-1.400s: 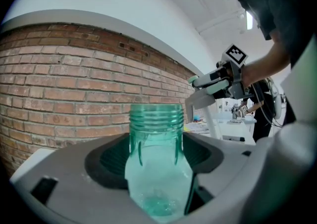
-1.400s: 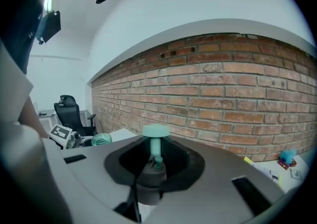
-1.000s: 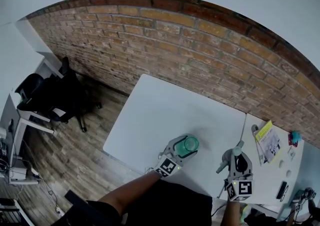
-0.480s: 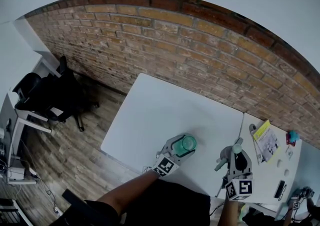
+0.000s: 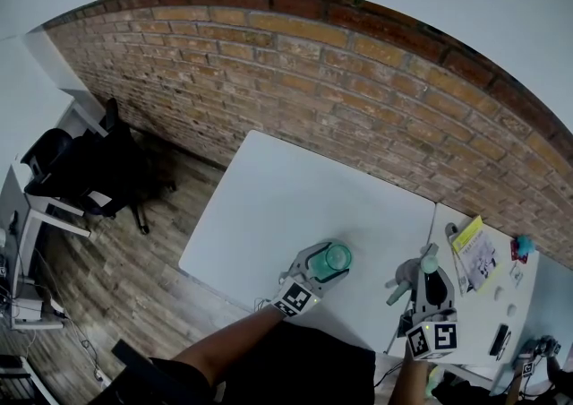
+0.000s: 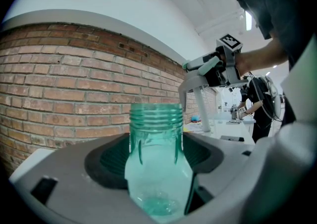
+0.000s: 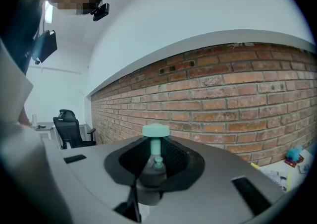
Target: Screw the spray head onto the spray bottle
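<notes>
A translucent green spray bottle [image 5: 338, 257] stands upright over the white table [image 5: 286, 206], neck open. My left gripper [image 5: 333, 262] is shut on its body. In the left gripper view the threaded neck [image 6: 156, 116] rises between the jaws of that gripper [image 6: 156, 171]. The grey spray head [image 5: 408, 276] with a mint-green tip is held to the right of the bottle, apart from it, with my right gripper [image 5: 427, 272] shut on it. In the right gripper view the head's mint cap [image 7: 156, 130] and dark collar [image 7: 151, 174] sit between the jaws of that gripper [image 7: 153, 168]. From the left gripper view the spray head's dip tube [image 6: 202, 115] hangs down.
A second white table [image 5: 488, 305] adjoins on the right, carrying a yellow booklet [image 5: 475, 249], a teal object [image 5: 523, 245] and a small black item [image 5: 502, 340]. A brick wall [image 5: 358, 90] runs behind. A black office chair [image 5: 85, 170] stands far left on the wood floor.
My right gripper has lifted the spray head a little and rolled slightly. The left gripper and the bottle have stayed where they were.
</notes>
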`<state>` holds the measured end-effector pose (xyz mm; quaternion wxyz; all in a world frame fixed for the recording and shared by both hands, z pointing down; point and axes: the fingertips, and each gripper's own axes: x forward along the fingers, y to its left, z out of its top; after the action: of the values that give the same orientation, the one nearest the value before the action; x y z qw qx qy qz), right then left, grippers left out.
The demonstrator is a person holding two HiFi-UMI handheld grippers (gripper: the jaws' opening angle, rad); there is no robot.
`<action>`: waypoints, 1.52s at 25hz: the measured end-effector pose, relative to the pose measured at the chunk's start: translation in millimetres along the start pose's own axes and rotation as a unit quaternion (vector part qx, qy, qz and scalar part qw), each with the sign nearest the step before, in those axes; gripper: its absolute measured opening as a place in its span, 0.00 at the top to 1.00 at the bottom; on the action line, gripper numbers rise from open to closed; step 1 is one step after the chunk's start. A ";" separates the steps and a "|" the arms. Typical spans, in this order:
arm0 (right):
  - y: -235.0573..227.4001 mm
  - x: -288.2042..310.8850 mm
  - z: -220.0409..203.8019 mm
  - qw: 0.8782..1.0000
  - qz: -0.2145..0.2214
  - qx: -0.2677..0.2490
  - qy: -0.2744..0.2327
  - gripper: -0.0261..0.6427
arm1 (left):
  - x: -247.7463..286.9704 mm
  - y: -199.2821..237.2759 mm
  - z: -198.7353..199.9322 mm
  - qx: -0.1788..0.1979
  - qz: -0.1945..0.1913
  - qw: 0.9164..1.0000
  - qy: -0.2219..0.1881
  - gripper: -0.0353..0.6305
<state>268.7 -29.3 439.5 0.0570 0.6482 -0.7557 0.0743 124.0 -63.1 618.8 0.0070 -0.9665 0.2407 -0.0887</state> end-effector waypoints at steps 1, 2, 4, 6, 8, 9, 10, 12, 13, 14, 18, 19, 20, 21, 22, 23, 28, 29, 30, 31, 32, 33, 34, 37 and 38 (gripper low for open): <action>0.3 0.5 1.6 1.000 -0.002 0.003 -0.003 0.86 | -0.3 0.3 0.1 0.000 0.001 1.000 0.000 0.46; 0.5 0.8 3.5 1.000 -0.005 0.006 -0.006 0.86 | -0.5 0.5 0.5 -0.001 0.001 1.000 0.000 0.46; 0.5 1.1 7.1 1.000 -0.009 0.011 -0.011 0.86 | -0.7 0.6 0.8 -0.002 0.002 1.000 0.000 0.46; 0.6 2.4 10.8 1.000 -0.009 0.010 -0.015 0.86 | -0.5 0.7 0.6 -0.001 0.002 1.000 -0.001 0.46; -0.4 3.8 14.9 1.000 -0.007 0.007 -0.018 0.86 | 0.8 0.4 0.4 -0.001 0.001 1.000 -0.001 0.46; -1.4 3.8 16.8 1.000 -0.008 0.006 -0.019 0.86 | 1.3 0.0 0.5 -0.002 0.000 1.000 -0.001 0.46; -2.3 3.4 18.4 1.000 -0.010 0.006 -0.021 0.86 | 1.3 -0.5 0.5 -0.003 -0.001 1.000 0.000 0.46; -3.4 2.9 21.1 1.000 -0.014 0.008 -0.024 0.86 | 0.4 -0.9 0.4 -0.005 -0.001 1.000 0.002 0.46; -3.6 3.2 22.2 1.000 -0.015 0.009 -0.025 0.86 | 0.1 -0.6 0.4 -0.006 -0.001 1.000 0.003 0.46; -3.7 3.7 23.2 1.000 -0.015 0.009 -0.026 0.86 | 0.2 -0.2 0.4 -0.006 -0.002 1.000 0.003 0.46; -3.1 4.2 26.3 0.999 -0.016 0.006 -0.030 0.86 | 0.2 0.2 0.6 -0.005 -0.002 1.000 0.001 0.46; -3.1 3.9 26.8 0.999 -0.017 0.007 -0.031 0.86 | 0.0 0.3 0.3 -0.005 -0.003 1.000 0.001 0.46; -3.3 3.5 27.4 0.999 -0.018 0.008 -0.033 0.86 | 0.2 0.4 0.1 -0.005 -0.003 1.000 0.001 0.46; -3.6 3.1 28.0 0.999 -0.018 0.008 -0.033 0.86 | 0.5 0.3 -0.2 -0.005 -0.003 1.000 0.001 0.46; -3.8 2.6 28.5 0.999 -0.018 0.008 -0.034 0.86 | 0.6 0.0 -0.6 -0.005 -0.004 1.000 0.001 0.46; -4.0 2.1 28.7 0.999 -0.018 0.008 -0.034 0.86 | 0.7 -0.3 -1.3 -0.005 -0.004 1.000 0.001 0.46; -6.4 1.7 32.2 0.999 -0.019 0.009 -0.035 0.86 | 0.8 0.2 -1.1 -0.005 -0.003 1.000 0.004 0.46; -6.9 1.8 33.0 0.999 -0.018 0.009 -0.034 0.86 | 1.0 0.2 -1.4 -0.005 -0.003 1.000 0.005 0.46; -7.4 1.9 34.0 0.999 -0.017 0.010 -0.034 0.86 | 1.3 0.1 -2.0 -0.005 -0.003 1.000 0.005 0.46; -8.0 2.0 35.3 0.999 -0.015 0.011 -0.034 0.86 | 1.5 -0.1 -2.6 -0.005 -0.003 1.000 0.006 0.46; -8.8 2.3 36.7 0.999 -0.014 0.011 -0.035 0.86 | 1.7 -0.2 -3.1 -0.005 -0.003 1.000 0.007 0.46; -9.6 2.7 38.2 0.999 -0.012 0.012 -0.035 0.86 | 1.7 0.1 -3.3 -0.005 -0.002 1.000 0.008 0.46; -10.7 3.0 39.6 0.999 -0.009 0.012 -0.036 0.86 | 1.9 0.3 -3.5 -0.007 0.000 1.000 0.010 0.46; -16.3 3.4 43.7 0.999 0.000 0.013 -0.038 0.86 | 4.2 0.5 -3.6 -0.017 0.010 1.000 0.014 0.46; -18.7 3.9 44.9 0.999 0.003 0.013 -0.039 0.86 | 5.5 0.9 -3.6 -0.020 0.015 1.000 0.015 0.46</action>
<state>287.0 -44.2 396.9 0.0184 0.6489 -0.7584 0.0589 127.7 -66.3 623.2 -0.0144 -0.9613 0.2569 -0.0983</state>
